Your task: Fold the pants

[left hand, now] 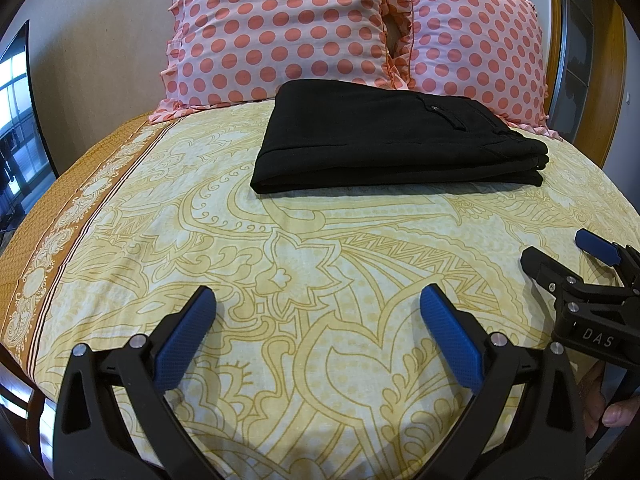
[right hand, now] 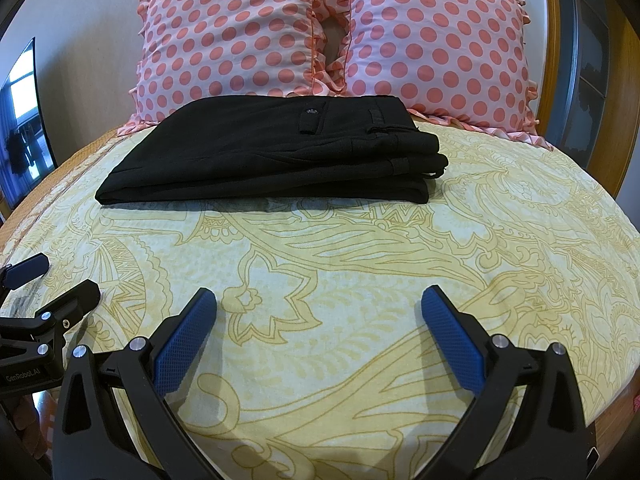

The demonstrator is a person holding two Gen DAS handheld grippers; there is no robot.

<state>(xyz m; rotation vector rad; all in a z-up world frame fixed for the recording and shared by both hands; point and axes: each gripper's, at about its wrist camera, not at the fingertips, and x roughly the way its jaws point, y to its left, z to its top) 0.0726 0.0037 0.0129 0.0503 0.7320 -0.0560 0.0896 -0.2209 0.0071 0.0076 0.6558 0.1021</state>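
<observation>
Yellow bedding with a paisley pattern covers a bed (left hand: 312,248), and an orange-brown border band runs along its left edge. Two pink pillows with coral polka dots and ruffled trim stand side by side at the head of the bed, the left pillow (left hand: 276,28) and the right pillow (left hand: 476,48) touching along their frilled edges. Black pants (left hand: 384,136) lie folded into a flat, layered rectangle near the head edge of the bed, just in front of the pillows, with the back edge touching or nearly touching them. A buttoned back pocket faces up, and the stacked layers show along the right side. Both tongs hover over the foot half of the bed, well apart from the pants and holding nothing. The left gripper (left hand: 318,300) has its blue-padded fingers spread wide over bare sheet. The right gripper (right hand: 319,300) is likewise spread wide, its fingers apart over the sheet; it also appears at the right edge of the left wrist view. A dark screen (right hand: 22,128) stands against the wall beyond the left edge of the bed.
</observation>
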